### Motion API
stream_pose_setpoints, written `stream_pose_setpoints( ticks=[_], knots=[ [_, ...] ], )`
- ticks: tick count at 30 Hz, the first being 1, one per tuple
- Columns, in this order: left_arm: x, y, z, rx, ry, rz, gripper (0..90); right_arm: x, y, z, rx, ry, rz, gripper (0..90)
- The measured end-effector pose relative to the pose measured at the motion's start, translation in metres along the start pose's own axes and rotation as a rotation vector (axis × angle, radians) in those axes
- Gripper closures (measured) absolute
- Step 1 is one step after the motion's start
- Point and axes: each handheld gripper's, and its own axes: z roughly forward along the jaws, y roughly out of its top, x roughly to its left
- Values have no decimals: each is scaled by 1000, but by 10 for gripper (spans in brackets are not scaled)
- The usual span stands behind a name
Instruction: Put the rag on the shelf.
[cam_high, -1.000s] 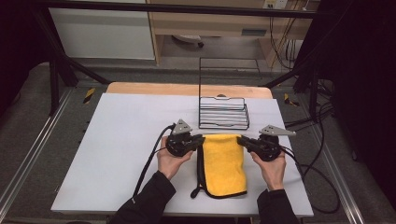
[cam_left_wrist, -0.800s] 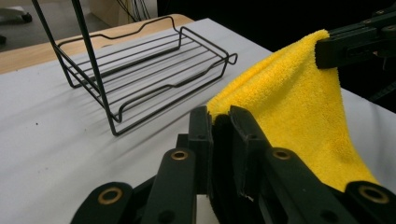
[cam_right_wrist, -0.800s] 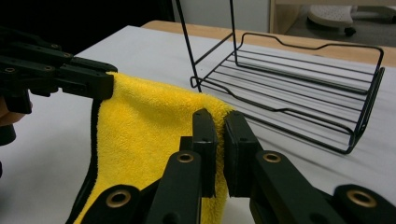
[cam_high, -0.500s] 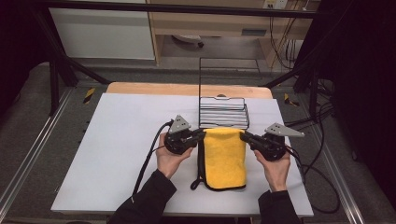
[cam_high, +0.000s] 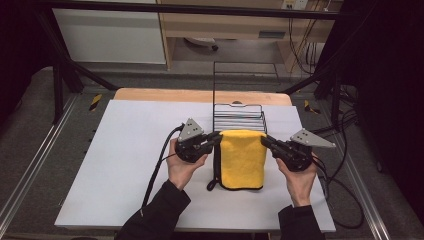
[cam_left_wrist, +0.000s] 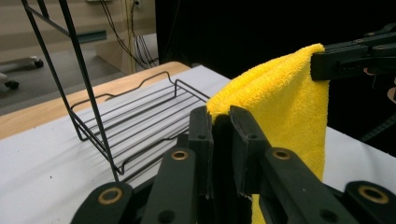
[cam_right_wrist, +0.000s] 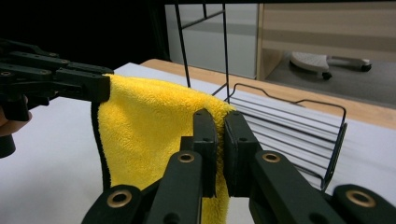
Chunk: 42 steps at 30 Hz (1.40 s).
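Yellow towel (cam_high: 243, 159) is held folded and lifted near the desk (cam_high: 120, 165) centre, just in front of the black wire rack (cam_high: 239, 118). Left claw (cam_high: 217, 137) pinches its upper left corner; right claw (cam_high: 264, 140) pinches its upper right corner. Lower towel hangs toward the desk.

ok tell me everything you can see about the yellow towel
The towel is bright yellow, fluffy terry-like cloth with a dark edge along its left side and bottom. It is folded and hangs from its top edge, pinched at one top corner by the left gripper and at the other by the right gripper, both jaws shut on it. It is held just in front of the wire rack, above the white table.
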Motion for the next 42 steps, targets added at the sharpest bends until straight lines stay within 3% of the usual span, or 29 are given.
stream_pose_setpoints(
  ticks=[16,42],
  knots=[
    [-3,27,-10,-102,27,31,796,10,27,-8,-112,-58,-56,851],
    [5,64,-16,-248,64,23,796,17,64,-7,-258,-105,-85,851]
  ],
)
